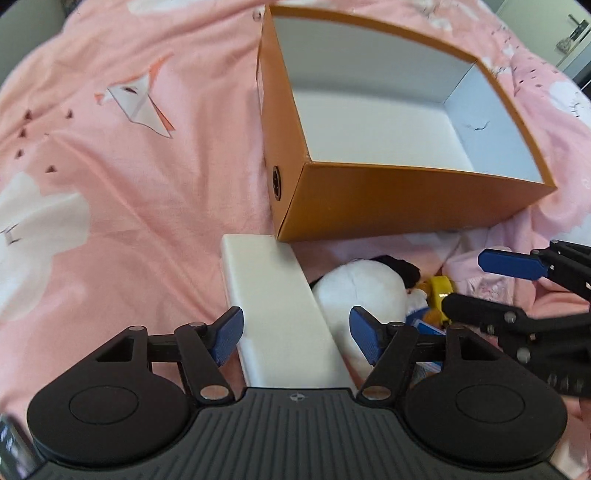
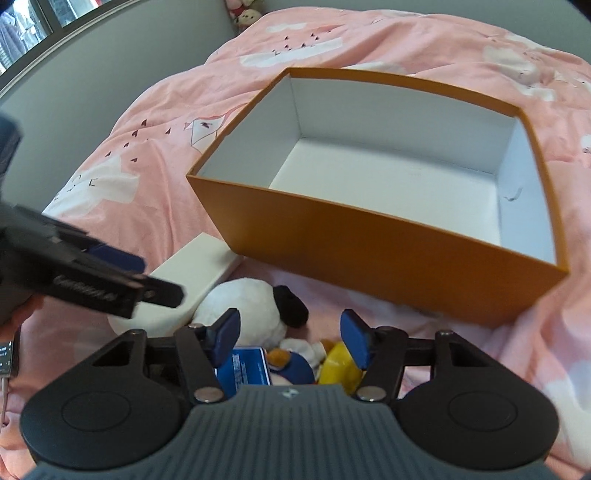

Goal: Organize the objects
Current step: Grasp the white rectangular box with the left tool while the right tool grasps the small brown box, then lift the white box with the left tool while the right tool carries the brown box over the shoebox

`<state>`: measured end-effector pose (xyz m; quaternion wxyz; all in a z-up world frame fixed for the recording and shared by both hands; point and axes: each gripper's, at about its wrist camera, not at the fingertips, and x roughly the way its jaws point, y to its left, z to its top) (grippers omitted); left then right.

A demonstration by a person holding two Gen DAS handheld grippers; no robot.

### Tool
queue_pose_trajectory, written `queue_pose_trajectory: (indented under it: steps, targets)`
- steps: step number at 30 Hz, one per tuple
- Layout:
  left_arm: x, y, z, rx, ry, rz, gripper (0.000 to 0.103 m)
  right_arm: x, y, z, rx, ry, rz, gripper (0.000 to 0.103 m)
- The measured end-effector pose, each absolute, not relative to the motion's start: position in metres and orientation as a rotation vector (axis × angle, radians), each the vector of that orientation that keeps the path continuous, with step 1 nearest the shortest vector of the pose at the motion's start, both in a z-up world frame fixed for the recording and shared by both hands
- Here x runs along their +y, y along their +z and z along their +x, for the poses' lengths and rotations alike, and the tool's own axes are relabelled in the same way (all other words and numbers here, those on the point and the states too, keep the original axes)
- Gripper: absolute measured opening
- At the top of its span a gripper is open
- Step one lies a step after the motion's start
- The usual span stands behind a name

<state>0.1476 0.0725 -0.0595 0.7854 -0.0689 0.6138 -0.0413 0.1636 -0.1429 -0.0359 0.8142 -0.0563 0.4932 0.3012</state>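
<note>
Orange box (image 2: 369, 254) stands open; toys (image 2: 258, 314) crowd its front.

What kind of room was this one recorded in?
Most likely a bedroom. Everything sits on a bed covered by a pink quilt printed with clouds and paper cranes, soft toys rest at its far end against the wall, and a window shows at upper left.

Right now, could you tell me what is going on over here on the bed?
A person is tidying loose things on a pink bedspread with a handheld gripper in each hand. The left gripper hangs open astride a long white box, not gripping it. The right gripper is open above a pile of soft toys: a white plush and a yellow-and-blue one. The orange box beyond them is empty.
</note>
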Motion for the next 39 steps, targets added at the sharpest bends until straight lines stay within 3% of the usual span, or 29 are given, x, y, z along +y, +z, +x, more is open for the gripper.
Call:
queue_pose_trajectory:
  steps: [21,32,39]
  targets:
    - [0.08,-0.105,0.18,1.51,-0.048,-0.143,0.077,-0.122,-0.051,0.189,1.061,0.705,-0.166,0.063]
    - [0.098,-0.067,0.136,1.389,-0.082,-0.154,0.074,-0.12,-0.036,0.182,1.03,0.771,-0.172,0.062]
    - [0.114,-0.028,0.103,1.206,-0.016,-0.204,0.072,-0.096,-0.024,0.166,1.043,1.023,-0.264,0.051]
